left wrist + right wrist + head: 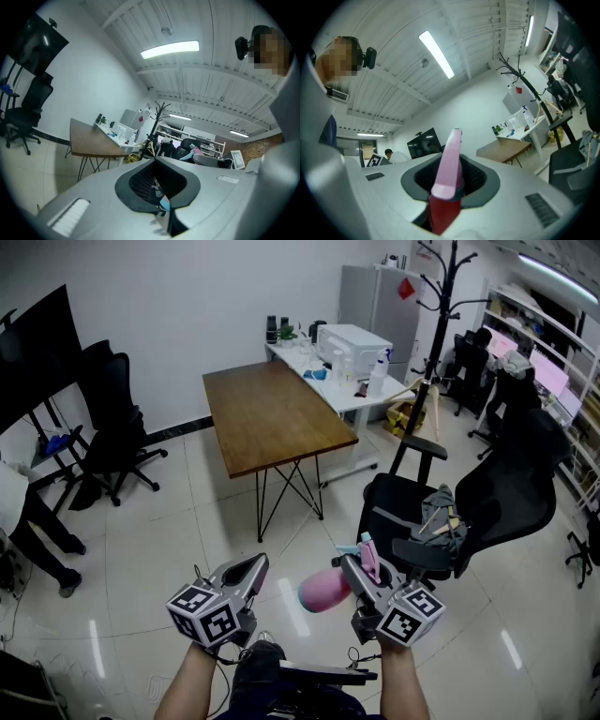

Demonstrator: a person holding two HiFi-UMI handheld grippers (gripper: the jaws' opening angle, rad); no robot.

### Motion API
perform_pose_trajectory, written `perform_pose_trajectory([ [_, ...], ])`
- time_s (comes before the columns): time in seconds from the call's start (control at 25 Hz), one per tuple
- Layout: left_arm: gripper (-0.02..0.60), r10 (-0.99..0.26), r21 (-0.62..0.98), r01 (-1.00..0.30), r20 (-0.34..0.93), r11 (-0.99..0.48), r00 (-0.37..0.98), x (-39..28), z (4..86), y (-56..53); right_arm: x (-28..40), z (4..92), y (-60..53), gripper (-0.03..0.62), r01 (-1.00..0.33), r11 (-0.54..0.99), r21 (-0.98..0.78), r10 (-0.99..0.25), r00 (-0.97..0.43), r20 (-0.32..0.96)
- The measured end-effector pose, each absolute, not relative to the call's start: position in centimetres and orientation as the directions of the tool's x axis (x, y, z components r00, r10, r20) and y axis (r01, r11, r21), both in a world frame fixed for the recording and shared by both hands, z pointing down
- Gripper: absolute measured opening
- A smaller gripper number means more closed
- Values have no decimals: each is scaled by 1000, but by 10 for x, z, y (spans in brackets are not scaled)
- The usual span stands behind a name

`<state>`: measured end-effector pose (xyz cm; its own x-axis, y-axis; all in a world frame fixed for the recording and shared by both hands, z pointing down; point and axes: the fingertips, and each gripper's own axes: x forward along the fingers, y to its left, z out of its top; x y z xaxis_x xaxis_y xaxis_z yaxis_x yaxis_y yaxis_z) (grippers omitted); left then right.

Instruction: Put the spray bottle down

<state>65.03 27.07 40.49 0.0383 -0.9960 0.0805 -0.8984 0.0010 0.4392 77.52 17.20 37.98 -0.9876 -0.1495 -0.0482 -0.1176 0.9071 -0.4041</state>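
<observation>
A brown wooden desk (272, 418) stood on the pale tiled floor (187, 521), with a white desk (349, 397) just beside its far edge. The white desk carried a white box-shaped appliance (354, 341), a white spray bottle (377, 379) and dark bottles (272, 329). A black office chair (117, 418) stood on the floor.

Bright ceiling tubes (169, 48); fisheye edges; floor (187, 521) glare

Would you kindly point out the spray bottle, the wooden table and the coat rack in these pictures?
spray bottle (323, 592), head view, on its rounded pink body.
wooden table (272, 413), head view, on the bare brown top.
coat rack (440, 315), head view, on its black upright pole.
</observation>
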Motion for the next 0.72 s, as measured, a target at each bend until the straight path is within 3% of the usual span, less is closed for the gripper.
perform_pose_trajectory([
  [0.28,6,-998,428,-903,68,33,-4,586,413,250,712,387,144,118,-96,915,-392,-122,-992,-41],
  [0.72,6,-995,376,-922,67,88,-68,413,409,209,540,363,83,118,-73,945,-320,-87,-996,-28],
])
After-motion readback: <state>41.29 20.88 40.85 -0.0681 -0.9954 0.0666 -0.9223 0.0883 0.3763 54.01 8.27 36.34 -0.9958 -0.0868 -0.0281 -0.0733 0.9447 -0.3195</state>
